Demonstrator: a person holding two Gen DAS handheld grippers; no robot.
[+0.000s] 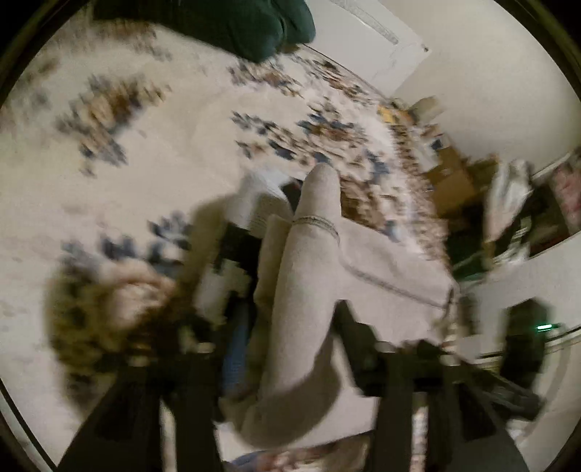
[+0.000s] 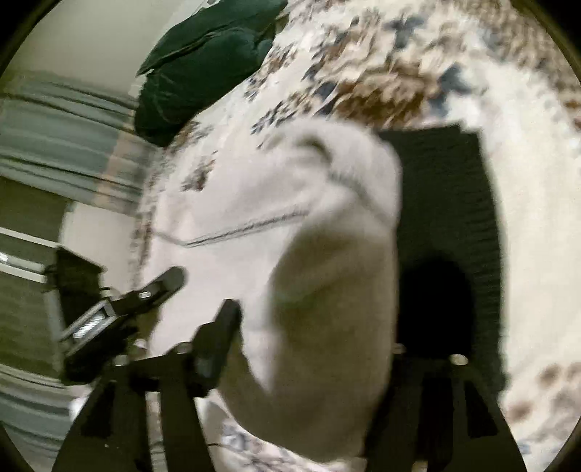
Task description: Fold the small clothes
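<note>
A small cream sweatshirt with dark seam stitching lies bunched on a floral bedspread. In the left wrist view my left gripper stands open, with the cloth bulging up between its spread fingers; motion blur hides whether either pad touches it. In the right wrist view the same sweatshirt fills the gap of my right gripper, whose jaws also stand wide apart. A finger of the left gripper rests over the garment's left part. A dark ribbed cloth lies flat just right of the sweatshirt.
A dark green cushion sits at the far end of the bed. A white folded item lies beyond the sweatshirt. Past the bed's edge are a pale wall and floor clutter. Both views are blurred.
</note>
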